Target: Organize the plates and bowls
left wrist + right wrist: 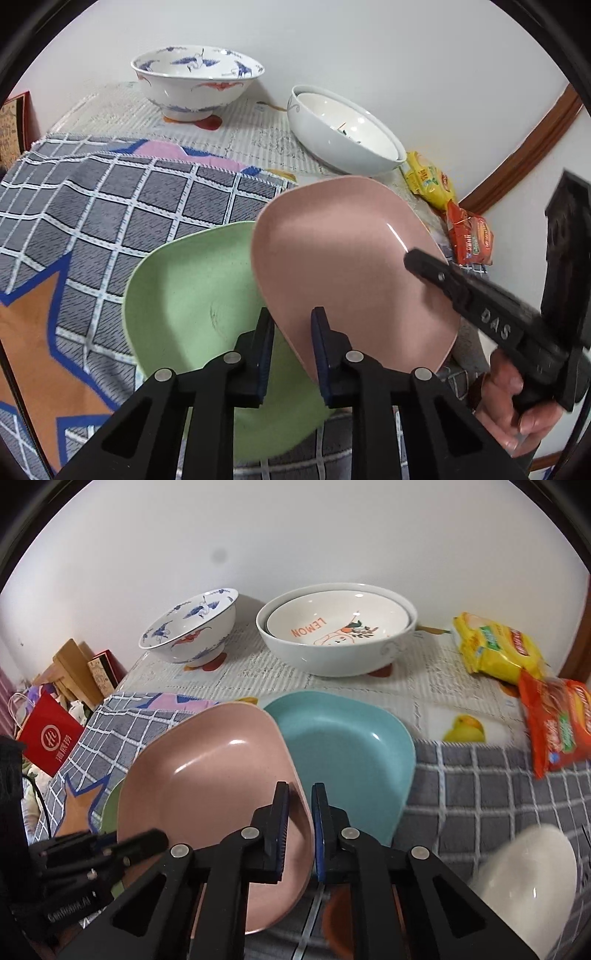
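Observation:
My right gripper (pixel 300 805) is shut on the rim of a pink plate (pixel 207 794) and holds it tilted above the table; the plate also shows in the left wrist view (pixel 343 266), with the right gripper's finger (pixel 436 273) across it. My left gripper (pixel 291 328) is open, its jaws on either side of the pink plate's near edge, over a green plate (pixel 184 314) lying on the checked cloth. A teal plate (pixel 351 746) lies behind the pink one. A blue-patterned bowl (pixel 195 85) and two nested white bowls (pixel 336 631) stand at the back.
A grey checked cloth (pixel 110 206) covers the table front. Yellow (pixel 495 650) and orange (pixel 557 723) snack packets lie at the right. A white dish (pixel 532 882) sits at the near right. A red bag (pixel 48 734) and boxes are off the table's left edge. A white wall is behind.

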{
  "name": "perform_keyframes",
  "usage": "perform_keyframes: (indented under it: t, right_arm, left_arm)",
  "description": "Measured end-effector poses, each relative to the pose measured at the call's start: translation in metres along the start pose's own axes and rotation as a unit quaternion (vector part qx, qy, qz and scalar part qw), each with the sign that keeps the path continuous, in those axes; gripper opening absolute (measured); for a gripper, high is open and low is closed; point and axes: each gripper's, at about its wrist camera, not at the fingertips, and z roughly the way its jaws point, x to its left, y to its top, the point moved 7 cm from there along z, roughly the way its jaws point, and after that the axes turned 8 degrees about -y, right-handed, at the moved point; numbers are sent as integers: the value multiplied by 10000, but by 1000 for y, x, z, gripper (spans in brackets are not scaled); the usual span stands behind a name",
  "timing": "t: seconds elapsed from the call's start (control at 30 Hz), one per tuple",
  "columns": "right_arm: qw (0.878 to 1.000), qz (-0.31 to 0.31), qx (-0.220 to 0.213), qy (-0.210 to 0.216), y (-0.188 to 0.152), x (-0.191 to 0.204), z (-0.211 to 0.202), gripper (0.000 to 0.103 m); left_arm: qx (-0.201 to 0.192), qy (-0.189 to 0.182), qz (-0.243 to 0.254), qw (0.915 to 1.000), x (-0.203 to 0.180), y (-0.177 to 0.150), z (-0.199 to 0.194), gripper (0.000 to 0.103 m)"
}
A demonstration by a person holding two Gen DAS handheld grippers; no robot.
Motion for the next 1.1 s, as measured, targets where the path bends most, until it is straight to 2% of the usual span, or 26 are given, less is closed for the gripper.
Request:
perform_keyframes:
  t: [0.27, 0.57, 0.8, 1.1]
  right_arm:
    - [9984, 532, -79, 199, -25, 4, -39, 9]
    - [9963, 794, -305, 122, -39, 12, -80, 9]
    - [9931, 1076, -428, 185, -44, 9, -103, 8]
    - [9910, 1238, -453, 225, -49, 7, -111, 7]
  left_arm:
    - [-151, 50, 151, 9998, -7, -8, -36, 17]
    - [-346, 45, 267, 9990, -15, -17, -66, 16]
    - [-422, 10, 355, 9985, -23, -18, -78, 16]
    - [-409, -40, 345, 9986, -23, -20, -79, 16]
